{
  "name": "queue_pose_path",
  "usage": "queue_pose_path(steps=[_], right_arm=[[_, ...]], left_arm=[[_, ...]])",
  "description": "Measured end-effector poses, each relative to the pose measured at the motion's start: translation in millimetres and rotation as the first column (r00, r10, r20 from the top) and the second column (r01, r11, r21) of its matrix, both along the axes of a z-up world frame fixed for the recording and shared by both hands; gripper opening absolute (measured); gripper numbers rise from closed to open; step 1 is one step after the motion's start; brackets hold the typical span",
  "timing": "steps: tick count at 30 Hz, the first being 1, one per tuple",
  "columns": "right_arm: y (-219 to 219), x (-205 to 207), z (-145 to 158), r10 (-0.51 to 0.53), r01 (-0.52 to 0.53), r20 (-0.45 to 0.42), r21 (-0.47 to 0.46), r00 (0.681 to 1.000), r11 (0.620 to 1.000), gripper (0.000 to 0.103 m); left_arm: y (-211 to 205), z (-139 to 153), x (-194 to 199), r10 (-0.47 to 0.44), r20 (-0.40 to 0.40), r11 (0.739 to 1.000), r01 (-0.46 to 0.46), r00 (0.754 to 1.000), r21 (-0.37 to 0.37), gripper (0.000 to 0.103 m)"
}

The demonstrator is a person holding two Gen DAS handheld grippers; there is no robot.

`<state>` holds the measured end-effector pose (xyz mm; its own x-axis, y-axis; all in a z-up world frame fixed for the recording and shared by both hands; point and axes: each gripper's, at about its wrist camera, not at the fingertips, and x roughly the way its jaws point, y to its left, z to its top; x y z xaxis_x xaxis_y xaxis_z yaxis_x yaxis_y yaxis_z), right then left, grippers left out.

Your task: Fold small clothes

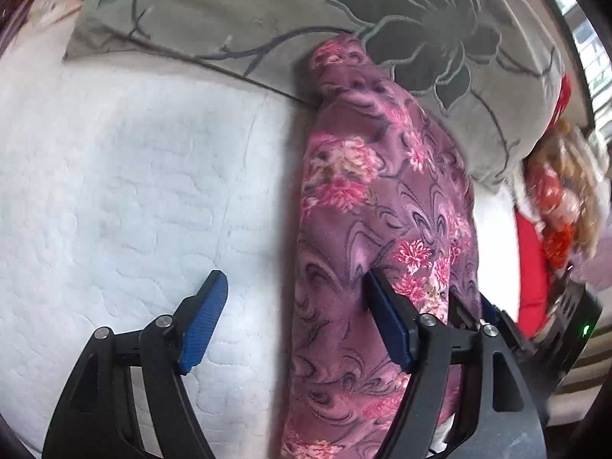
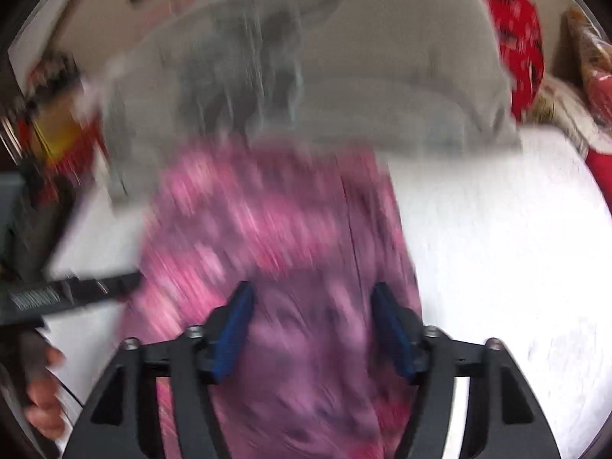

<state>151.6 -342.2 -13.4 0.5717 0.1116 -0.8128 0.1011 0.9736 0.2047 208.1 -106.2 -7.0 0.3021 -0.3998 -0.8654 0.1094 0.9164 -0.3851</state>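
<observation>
While angled down over the purple floral garment (image 1: 382, 199), left gripper (image 1: 294, 306) and right gripper (image 2: 311, 325), both apart.

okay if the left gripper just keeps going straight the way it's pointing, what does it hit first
Probably the left edge of the purple floral garment on the white quilted bedspread, between the open left gripper fingers; depth is unclear.

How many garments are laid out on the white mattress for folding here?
1: the purple floral garment lies lengthwise on the white mattress, its far end against the grey pillow. Others may be hidden outside both views.
</observation>
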Motion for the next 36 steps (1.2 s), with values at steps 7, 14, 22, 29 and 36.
queue_pose_path(steps=[7, 14, 22, 29, 36], right_arm=[[-31.8, -24.6, 23.2, -0.071, 0.07, 0.055, 0.013, 0.996, 0.997, 0.069], [-72.0, -18.9, -9.5, -0.116, 0.117, -0.02, 0.303, 0.993, 0.946, 0.07], [-42.6, 7.6, -19.8, -0.04, 0.045, -0.022, 0.319, 0.999, 0.947, 0.072], [-25.4, -2.9, 3.5, -0.012, 0.005, 0.045, 0.16, 0.999, 0.987, 0.025], [6.1, -30.0, 37.1, 0.018, -0.018, 0.128, 0.0, 0.992, 1.0, 0.024]], left_arm=[[31.3, 18.1, -6.9, 0.013, -0.015, 0.999, -0.013, 1.0, -0.043, 0.074], [0.1, -11.1, -14.3, -0.108, -0.147, 0.977, 0.077, 0.983, -0.2, 0.073], [2.5, -15.8, -0.7, -0.056, -0.198, 0.954, -0.006, 0.979, -0.299, 0.072], [-5.6, 1.5, -10.7, -0.092, -0.098, 0.977, 0.07, 0.991, -0.203, 0.035], [-0.3, 46.0, -36.8, -0.133, 0.067, 0.989, 0.137, 0.989, -0.063, 0.034]])
